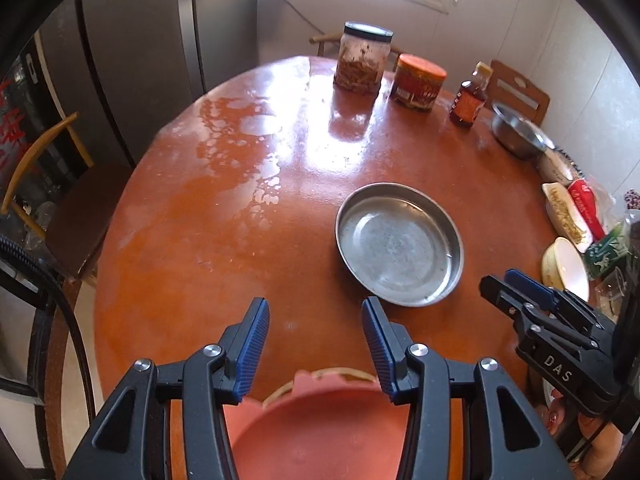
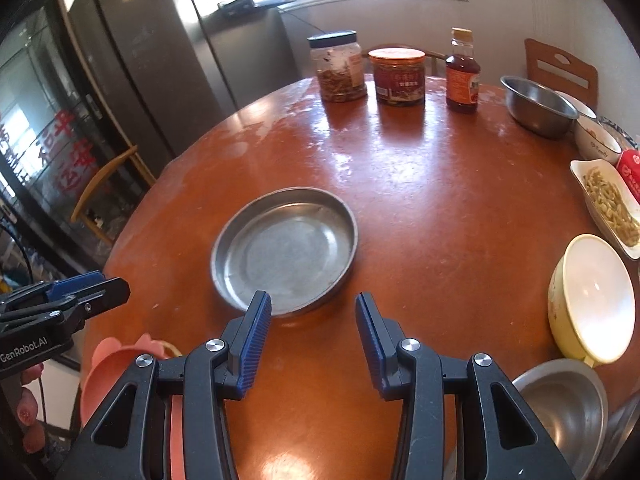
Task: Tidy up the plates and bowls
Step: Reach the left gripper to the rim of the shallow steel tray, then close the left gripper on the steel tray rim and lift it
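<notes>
A round shallow metal plate (image 1: 400, 244) lies on the red-brown table (image 1: 224, 216); it also shows in the right wrist view (image 2: 286, 250). A pink flower-shaped plate (image 1: 316, 424) sits at the near table edge under my left gripper (image 1: 316, 330), which is open and empty. My right gripper (image 2: 314, 326) is open and empty, just in front of the metal plate. A cream bowl (image 2: 592, 298) sits at the right, a steel bowl (image 2: 560, 408) near it, and another steel bowl (image 2: 538, 106) at the back right.
Two jars (image 2: 340, 66) (image 2: 398, 76) and a sauce bottle (image 2: 462, 72) stand at the table's far edge. A dish of food (image 2: 612, 204), a small white bowl (image 2: 598, 142) and a red packet crowd the right side. Chairs (image 1: 52, 200) stand around; a fridge is at the back left.
</notes>
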Action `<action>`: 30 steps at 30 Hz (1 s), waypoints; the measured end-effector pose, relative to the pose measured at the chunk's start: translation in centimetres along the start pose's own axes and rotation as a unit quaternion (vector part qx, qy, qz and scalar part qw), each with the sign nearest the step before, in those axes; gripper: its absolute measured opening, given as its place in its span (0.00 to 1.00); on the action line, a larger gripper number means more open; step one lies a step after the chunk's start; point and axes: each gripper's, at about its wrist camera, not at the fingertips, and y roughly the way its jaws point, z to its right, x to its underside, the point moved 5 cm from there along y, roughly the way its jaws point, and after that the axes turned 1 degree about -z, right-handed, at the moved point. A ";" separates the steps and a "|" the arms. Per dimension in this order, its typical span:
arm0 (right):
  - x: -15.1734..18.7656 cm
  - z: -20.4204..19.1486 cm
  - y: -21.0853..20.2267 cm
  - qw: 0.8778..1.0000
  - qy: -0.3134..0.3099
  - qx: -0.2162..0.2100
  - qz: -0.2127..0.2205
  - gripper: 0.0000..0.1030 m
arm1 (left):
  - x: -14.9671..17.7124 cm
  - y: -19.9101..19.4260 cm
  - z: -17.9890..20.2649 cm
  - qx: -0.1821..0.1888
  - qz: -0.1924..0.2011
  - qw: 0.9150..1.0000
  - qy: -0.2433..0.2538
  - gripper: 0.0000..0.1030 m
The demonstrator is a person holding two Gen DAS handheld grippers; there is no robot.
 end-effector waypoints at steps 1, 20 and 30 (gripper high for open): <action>-0.3 0.3 0.5 1.000 0.004 0.003 -0.002 0.44 | -0.4 0.6 0.1 0.000 -0.006 1.000 0.003 0.47; -2.0 1.4 6.6 0.998 0.010 0.039 -0.039 0.28 | -2.5 8.4 0.3 0.032 -0.064 0.997 -0.016 0.45; -1.5 0.3 7.0 0.999 -0.011 0.025 -0.043 0.17 | -2.0 9.6 1.2 0.070 -0.082 0.994 -0.018 0.15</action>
